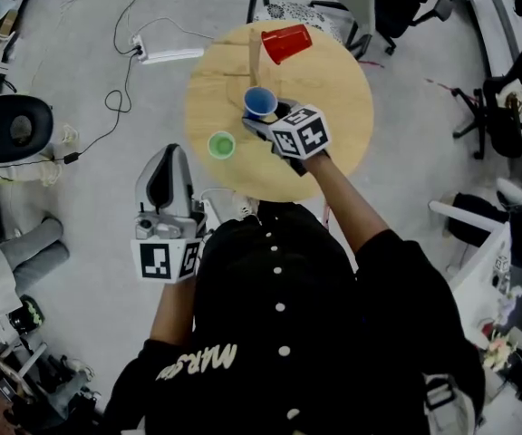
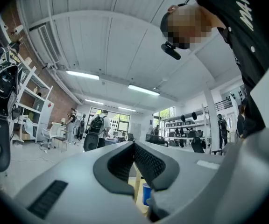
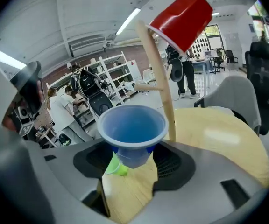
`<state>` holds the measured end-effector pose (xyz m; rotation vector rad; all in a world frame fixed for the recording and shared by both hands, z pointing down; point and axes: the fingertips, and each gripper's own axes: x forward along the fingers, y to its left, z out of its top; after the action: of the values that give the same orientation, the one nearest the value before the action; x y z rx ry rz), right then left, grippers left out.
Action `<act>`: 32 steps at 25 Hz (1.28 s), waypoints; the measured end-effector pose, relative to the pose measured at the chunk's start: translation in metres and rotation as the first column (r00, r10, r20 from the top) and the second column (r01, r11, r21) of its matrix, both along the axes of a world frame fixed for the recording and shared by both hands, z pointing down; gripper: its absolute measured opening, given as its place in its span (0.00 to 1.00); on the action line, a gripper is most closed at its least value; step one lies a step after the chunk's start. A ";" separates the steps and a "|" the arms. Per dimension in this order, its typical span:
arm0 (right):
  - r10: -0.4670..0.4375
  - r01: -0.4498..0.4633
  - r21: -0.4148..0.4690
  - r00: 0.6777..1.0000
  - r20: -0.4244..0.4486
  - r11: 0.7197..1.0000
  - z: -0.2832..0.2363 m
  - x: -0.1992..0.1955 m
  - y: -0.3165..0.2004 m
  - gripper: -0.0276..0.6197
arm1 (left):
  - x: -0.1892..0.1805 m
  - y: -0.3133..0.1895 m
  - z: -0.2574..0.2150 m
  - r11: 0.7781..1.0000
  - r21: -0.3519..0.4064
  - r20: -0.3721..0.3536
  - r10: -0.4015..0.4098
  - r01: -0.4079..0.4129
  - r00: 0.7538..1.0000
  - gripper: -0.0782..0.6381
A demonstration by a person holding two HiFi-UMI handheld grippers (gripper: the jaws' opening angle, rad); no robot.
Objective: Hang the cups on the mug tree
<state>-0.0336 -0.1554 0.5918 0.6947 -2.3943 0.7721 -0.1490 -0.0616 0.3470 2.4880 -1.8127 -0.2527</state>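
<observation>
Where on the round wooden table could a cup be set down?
Bare: the right half of the round wooden table, beyond the wooden mug tree. Crowded: the left-centre, with the tree, red plastic cup, gripped blue plastic cup and green plastic cup.

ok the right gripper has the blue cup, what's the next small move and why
Probably tip the blue cup mouth-down and carry it toward the bare side peg of the mug tree. The right gripper holds it mouth-up beside the tree, and the red cup already sits on its top.
</observation>
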 end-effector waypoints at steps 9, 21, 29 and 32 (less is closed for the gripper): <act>0.044 -0.044 0.023 0.999 -0.011 0.999 -0.045 0.003 -0.015 0.46 | -0.003 0.002 0.000 1.000 -0.011 -0.009 -0.011 0.011 1.000 0.11; 0.272 -0.244 -0.189 0.952 0.140 0.951 -0.067 0.002 -0.035 0.46 | 0.002 0.003 -0.002 1.000 -0.009 -0.012 0.000 0.000 1.000 0.11; 0.338 -0.308 -0.220 0.934 0.115 0.925 -0.059 0.000 -0.053 0.47 | 0.001 0.001 0.003 1.000 -0.018 -0.011 0.000 0.000 1.000 0.11; 0.345 -0.315 -0.224 0.933 0.107 0.922 -0.056 -0.001 -0.055 0.47 | 0.001 0.002 0.004 1.000 -0.021 -0.011 -0.002 0.002 1.000 0.11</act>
<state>-0.0342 -0.2105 0.5355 1.0027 -2.3065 1.2274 -0.1480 -0.0597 0.3509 2.4668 -1.8041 -0.2453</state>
